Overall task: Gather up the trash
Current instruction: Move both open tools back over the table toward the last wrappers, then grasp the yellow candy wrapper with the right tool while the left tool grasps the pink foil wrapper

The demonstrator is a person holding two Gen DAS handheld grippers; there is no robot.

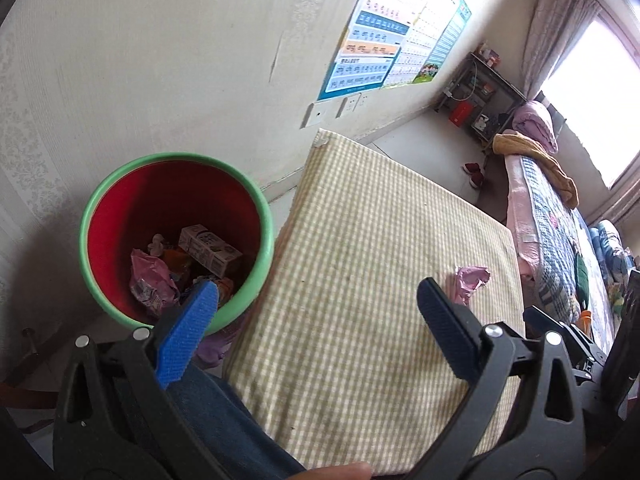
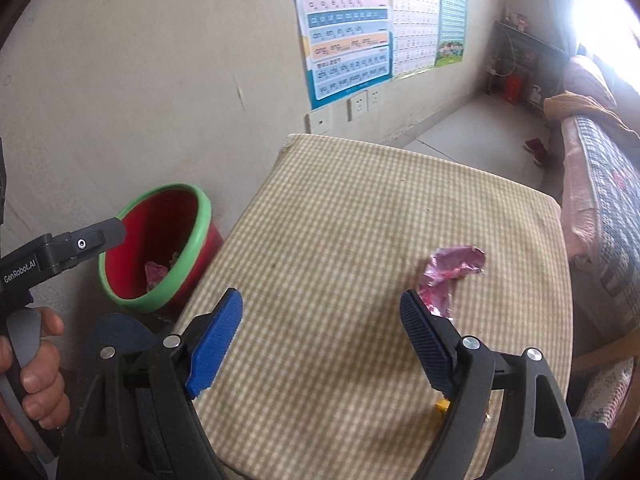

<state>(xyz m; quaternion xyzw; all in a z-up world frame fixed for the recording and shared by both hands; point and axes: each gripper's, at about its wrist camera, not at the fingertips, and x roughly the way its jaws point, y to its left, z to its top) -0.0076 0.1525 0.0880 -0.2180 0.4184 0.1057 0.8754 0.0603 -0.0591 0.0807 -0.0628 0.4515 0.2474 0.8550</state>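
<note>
Lettering "GenRobot.AI" is printed in white on the black body of the left gripper [image 2: 114, 234], seen from the right wrist view with a hand [image 2: 34, 364] around its handle. Wall posters [image 2: 346, 32] carry rows of pinyin syllables, among them "an, en, in, un" and "zh, ch, sh"; the smaller print is too fine to read. Two white wall sockets [image 2: 364, 102] sit just below the posters.

Left gripper [image 1: 320, 320]: fingers spread wide, nothing between them. Right gripper [image 2: 322, 340]: fingers likewise apart and empty.

Task item: a crumpled pink wrapper [image 2: 448, 276] lies on the beige checked tablecloth [image 2: 340, 220], just beyond the right gripper's right finger [image 2: 426, 340]. A red bin with a green rim [image 1: 172, 236] stands on the floor beside the table against the wall and holds a pink packet [image 1: 152, 284], a small printed carton [image 1: 210, 250] and other scraps.

Room: pale patterned wall, tiled floor, a bed [image 1: 560, 248] with a quilt, a shelf unit [image 1: 478, 92] in the far corner, and red shoes [image 1: 474, 174] on the floor.
</note>
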